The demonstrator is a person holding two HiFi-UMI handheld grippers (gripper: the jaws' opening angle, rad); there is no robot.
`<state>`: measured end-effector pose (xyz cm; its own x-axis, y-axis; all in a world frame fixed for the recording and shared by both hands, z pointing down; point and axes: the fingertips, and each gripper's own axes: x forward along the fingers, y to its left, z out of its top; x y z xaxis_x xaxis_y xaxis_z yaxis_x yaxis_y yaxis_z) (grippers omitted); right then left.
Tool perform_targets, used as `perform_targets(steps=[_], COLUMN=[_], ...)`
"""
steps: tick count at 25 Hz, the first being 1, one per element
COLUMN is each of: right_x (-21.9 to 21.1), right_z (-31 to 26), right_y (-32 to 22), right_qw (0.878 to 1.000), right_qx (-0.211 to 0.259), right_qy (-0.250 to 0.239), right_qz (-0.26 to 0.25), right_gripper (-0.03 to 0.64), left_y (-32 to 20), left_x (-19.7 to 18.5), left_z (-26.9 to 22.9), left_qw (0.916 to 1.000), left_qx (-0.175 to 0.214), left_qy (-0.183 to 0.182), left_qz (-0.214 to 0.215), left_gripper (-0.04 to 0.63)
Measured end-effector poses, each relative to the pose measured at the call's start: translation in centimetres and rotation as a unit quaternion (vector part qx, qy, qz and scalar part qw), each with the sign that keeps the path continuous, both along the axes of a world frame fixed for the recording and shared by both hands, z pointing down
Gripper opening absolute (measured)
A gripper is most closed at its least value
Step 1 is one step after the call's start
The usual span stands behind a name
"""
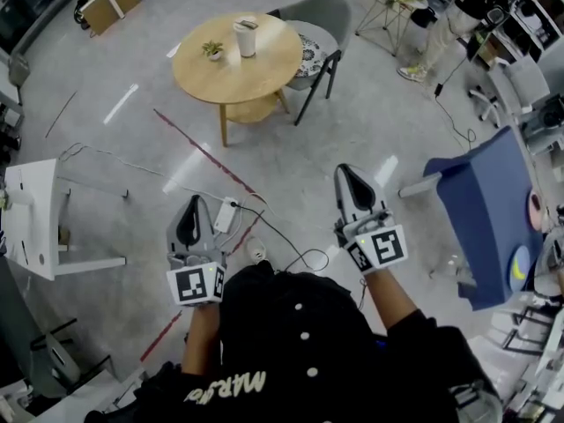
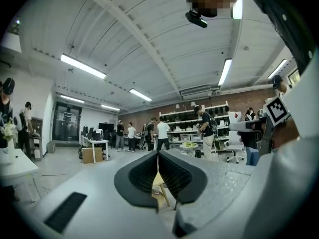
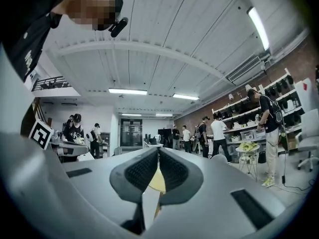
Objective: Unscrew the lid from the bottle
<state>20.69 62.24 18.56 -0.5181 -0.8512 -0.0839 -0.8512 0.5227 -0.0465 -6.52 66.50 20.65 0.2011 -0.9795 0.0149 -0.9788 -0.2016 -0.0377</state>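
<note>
My head view looks steeply down, close above the left gripper (image 1: 193, 203) and right gripper (image 1: 347, 171), with the round table (image 1: 264, 69) ahead. Each gripper view faces level along its own jaws (wide-angle lens); both share that table.

Left gripper (image 1: 191, 206): lower centre-left of the head view, held level, tips toward the frame's top. Jaws closed together, nothing between them. Left marker cube (image 1: 196, 284) at its rear; left forearm (image 1: 201, 340) bare below it.

Right gripper (image 1: 349, 178): lower centre-right, slightly higher in the frame, level, leaning a little leftward. Jaws pressed together, empty. Right marker cube (image 1: 377, 248) behind; right forearm (image 1: 392, 298) runs into a black sleeve (image 1: 427, 346).
</note>
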Motion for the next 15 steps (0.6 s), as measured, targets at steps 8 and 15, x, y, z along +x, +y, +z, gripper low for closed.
perform_targets(steps=[8, 15], right_x=[-2.4, -6.0], right_z=[-0.4, -0.2], right_y=[-3.4, -5.4], right_qw=[1.000, 1.000], right_qx=[-0.004, 0.007], right_qy=[-0.008, 0.020], right_qz=[-0.002, 0.017], right_gripper=[0.279, 0.279], left_y=[-4.1, -7.4], left_x=[-3.5, -6.7], left_z=[-0.1, -0.3], left_qw=[0.9993, 0.9980], left_qx=[-0.003, 0.009], left_qy=[0.032, 0.028], left_qz=[0.018, 0.056], left_gripper=[0.325, 0.331])
